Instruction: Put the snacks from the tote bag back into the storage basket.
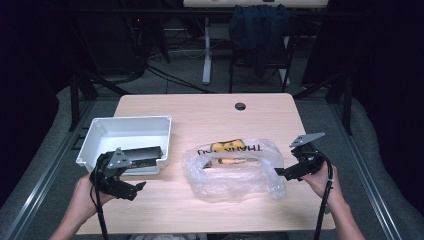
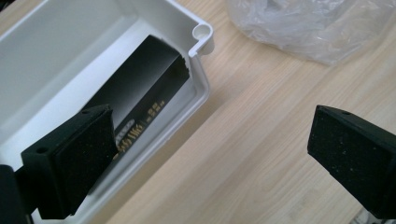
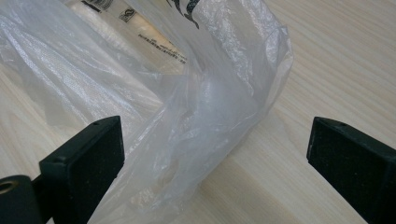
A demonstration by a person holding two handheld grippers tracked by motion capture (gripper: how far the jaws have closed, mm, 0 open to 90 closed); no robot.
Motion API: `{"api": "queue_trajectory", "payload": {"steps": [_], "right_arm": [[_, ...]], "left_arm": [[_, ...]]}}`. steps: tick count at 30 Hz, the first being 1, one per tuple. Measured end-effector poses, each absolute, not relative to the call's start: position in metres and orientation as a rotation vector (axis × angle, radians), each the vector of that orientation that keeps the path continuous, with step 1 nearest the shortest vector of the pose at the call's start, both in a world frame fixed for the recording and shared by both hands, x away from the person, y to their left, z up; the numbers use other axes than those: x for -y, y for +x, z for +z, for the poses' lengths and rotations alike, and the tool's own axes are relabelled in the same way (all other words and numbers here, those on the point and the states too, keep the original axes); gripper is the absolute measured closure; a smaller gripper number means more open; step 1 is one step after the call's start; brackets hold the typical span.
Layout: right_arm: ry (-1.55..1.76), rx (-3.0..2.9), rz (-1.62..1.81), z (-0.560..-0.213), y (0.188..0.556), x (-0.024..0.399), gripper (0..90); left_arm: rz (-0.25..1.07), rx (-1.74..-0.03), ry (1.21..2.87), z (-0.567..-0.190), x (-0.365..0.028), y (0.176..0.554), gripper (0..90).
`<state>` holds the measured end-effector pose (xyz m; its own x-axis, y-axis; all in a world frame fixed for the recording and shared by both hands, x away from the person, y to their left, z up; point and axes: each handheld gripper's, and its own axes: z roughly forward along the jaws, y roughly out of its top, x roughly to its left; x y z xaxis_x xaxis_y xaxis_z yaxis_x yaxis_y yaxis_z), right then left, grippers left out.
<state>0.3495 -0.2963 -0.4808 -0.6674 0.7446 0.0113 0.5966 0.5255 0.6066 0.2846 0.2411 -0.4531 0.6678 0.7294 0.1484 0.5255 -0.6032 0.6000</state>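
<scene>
Both grippers, left (image 1: pixel 141 185) and right (image 1: pixel 277 171), are gaping with nothing held, the box (image 1: pixel 141 156) is lying in the bin (image 1: pixel 130 123), and the right is nearing the bag (image 1: pixel 232 172), whose thin film risks slipping or tearing.

Light pours down from overhead onto the pale wooden table (image 1: pixel 210 112), leaving the room around it nearly black, and the high view looks soft and a little grainy, with the crumpled clear plastic bag (image 1: pixel 235 170) glaring bright white. In the left gripper view the white plastic bin (image 2: pixel 198 35) washes out along its rim and throws a soft shadow onto the wood beside it, while the near black jaw pads blur. The right gripper view is evenly lit, with bag folds shining and a faint shadow underneath.
</scene>
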Motion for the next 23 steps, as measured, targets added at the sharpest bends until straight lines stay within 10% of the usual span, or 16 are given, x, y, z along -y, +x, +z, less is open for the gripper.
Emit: {"api": "queue_trajectory", "payload": {"steps": [23], "right_arm": [[1.126, -2.488, 0.873, -0.481, 0.345, 0.299, 3.6]], "left_arm": [[0.525, -1.113, 2.34, -0.507, -0.235, 0.265, 2.7]]}}
